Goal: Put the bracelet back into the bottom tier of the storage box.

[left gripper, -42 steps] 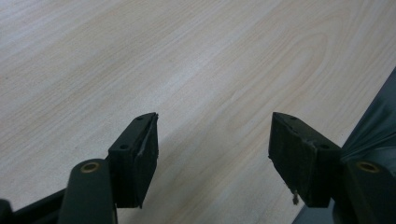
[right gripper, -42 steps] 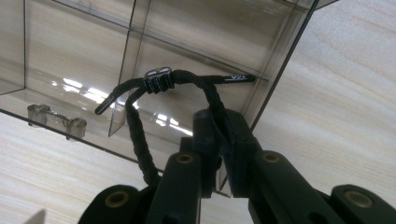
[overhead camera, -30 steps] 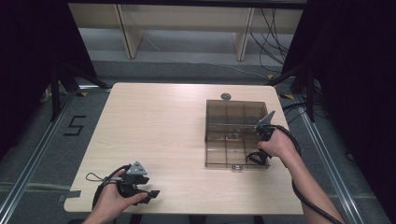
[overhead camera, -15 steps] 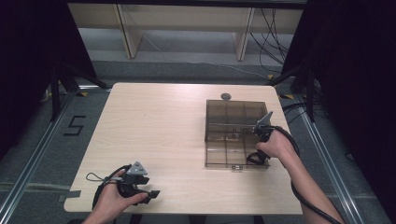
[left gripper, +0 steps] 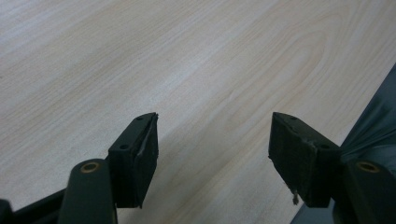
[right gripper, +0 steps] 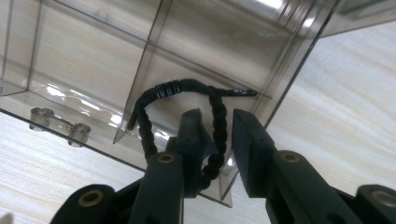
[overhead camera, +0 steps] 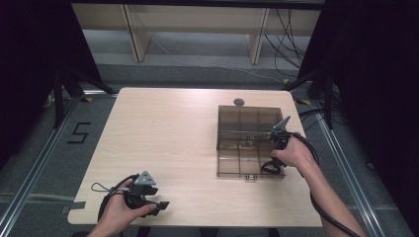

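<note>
A big table (overhead camera: 163,148) made of light wood stands in the middle of the room. Its top has pale wavy lines in it, like tree wood. The floor (overhead camera: 44,163) around it is grey. On the floor to the left, black tape makes the number 5 (overhead camera: 79,133). Shiny metal rails (overhead camera: 29,182) run along the floor on both sides of the table. Behind the table stands a pale wooden shelf (overhead camera: 197,29) with light falling under it. Black wires (overhead camera: 286,44) hang down at the back right. Dark curtains (overhead camera: 370,74) close in the left and right sides.
</note>
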`<state>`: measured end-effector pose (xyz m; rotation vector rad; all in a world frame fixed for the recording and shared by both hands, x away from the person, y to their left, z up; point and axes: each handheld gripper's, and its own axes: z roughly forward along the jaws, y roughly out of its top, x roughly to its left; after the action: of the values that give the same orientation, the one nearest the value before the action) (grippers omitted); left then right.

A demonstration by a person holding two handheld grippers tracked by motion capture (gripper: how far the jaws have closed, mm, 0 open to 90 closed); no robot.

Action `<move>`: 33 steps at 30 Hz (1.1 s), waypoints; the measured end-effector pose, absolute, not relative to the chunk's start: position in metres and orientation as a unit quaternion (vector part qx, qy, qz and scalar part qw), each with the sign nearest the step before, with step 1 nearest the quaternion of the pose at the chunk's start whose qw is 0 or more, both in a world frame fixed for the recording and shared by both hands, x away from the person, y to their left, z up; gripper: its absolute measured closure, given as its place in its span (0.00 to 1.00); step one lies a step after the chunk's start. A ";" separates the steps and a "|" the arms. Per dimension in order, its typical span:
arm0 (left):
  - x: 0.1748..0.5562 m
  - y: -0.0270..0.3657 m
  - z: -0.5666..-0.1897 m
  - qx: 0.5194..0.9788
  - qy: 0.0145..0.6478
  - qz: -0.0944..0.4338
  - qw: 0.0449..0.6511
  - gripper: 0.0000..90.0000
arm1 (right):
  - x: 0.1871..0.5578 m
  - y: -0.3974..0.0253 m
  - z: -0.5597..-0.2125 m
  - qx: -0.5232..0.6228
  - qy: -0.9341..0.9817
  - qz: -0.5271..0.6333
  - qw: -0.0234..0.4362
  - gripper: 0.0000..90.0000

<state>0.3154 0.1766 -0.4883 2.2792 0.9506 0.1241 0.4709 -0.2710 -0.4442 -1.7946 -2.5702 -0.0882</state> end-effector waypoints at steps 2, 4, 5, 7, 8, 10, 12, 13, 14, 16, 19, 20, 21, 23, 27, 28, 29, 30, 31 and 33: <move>0.315 0.177 -0.488 0.871 0.363 0.048 0.328 0.37 | 0.471 -0.272 -0.440 -0.568 -0.822 -0.025 0.001 0.84; 0.315 0.177 -0.488 0.870 0.364 0.047 0.329 0.37 | 0.470 -0.273 -0.436 -0.569 -0.822 -0.028 -0.003 0.88; 0.315 0.177 -0.488 0.870 0.364 0.047 0.329 0.37 | 0.470 -0.273 -0.436 -0.569 -0.822 -0.028 -0.003 0.88; 0.315 0.177 -0.488 0.870 0.364 0.049 0.329 0.37 | 0.467 -0.273 -0.433 -0.571 -0.821 -0.025 -0.005 0.94; 0.315 0.176 -0.489 0.869 0.365 0.049 0.330 0.37 | 0.465 -0.273 -0.432 -0.571 -0.821 -0.023 -0.006 0.96; 0.315 0.177 -0.488 0.870 0.364 0.048 0.329 0.37 | 0.462 -0.272 -0.429 -0.572 -0.820 -0.023 -0.005 0.99; 0.315 0.177 -0.488 0.870 0.365 0.048 0.329 0.37 | 0.459 -0.272 -0.427 -0.569 -0.821 -0.030 -0.005 1.00; 0.315 0.177 -0.488 0.870 0.363 0.048 0.329 0.37 | 0.456 -0.272 -0.426 -0.566 -0.824 -0.029 -0.003 1.00; 0.315 0.177 -0.488 0.871 0.363 0.047 0.328 0.37 | 0.453 -0.270 -0.425 -0.575 -0.818 -0.026 0.000 1.00; 0.316 0.176 -0.489 0.870 0.364 0.051 0.328 0.37 | 0.449 -0.270 -0.424 -0.560 -0.828 -0.032 -0.006 1.00; 0.315 0.175 -0.489 0.866 0.369 0.044 0.333 0.37 | 0.444 -0.268 -0.422 -0.553 -0.832 -0.032 0.005 1.00; 0.315 0.175 -0.489 0.866 0.369 0.044 0.334 0.37 | 0.442 -0.267 -0.423 -0.552 -0.833 -0.036 -0.002 1.00; 0.315 0.175 -0.489 0.868 0.367 0.045 0.330 0.37 | 0.442 -0.268 -0.423 -0.549 -0.835 -0.032 0.006 1.00; 0.315 0.176 -0.488 0.873 0.361 0.048 0.326 0.37 | 0.441 -0.266 -0.425 -0.549 -0.835 -0.035 0.006 1.00; 0.316 0.176 -0.489 0.870 0.364 0.052 0.328 0.37 | 0.442 -0.266 -0.430 -0.549 -0.835 -0.033 -0.001 1.00; 0.316 0.176 -0.489 0.870 0.364 0.051 0.328 0.37 | 0.446 -0.271 -0.432 -0.512 -0.858 -0.041 -0.006 1.00; 0.316 0.176 -0.489 0.871 0.363 0.052 0.328 0.37 | 0.444 -0.266 -0.430 -0.553 -0.833 -0.028 0.010 1.00; 0.316 0.176 -0.489 0.870 0.364 0.051 0.328 0.37 | 0.444 -0.266 -0.430 -0.553 -0.833 -0.028 0.009 1.00; 0.316 0.176 -0.489 0.870 0.364 0.052 0.328 0.37 | 0.444 -0.266 -0.431 -0.553 -0.833 -0.030 0.001 1.00; 0.315 0.176 -0.489 0.870 0.363 0.051 0.328 0.37 | 0.444 -0.266 -0.431 -0.554 -0.832 -0.032 0.000 1.00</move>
<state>0.3155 0.1762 -0.4886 2.2781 0.9510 0.1346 0.4442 -0.2661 -0.4314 -1.7404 -2.6145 -0.0998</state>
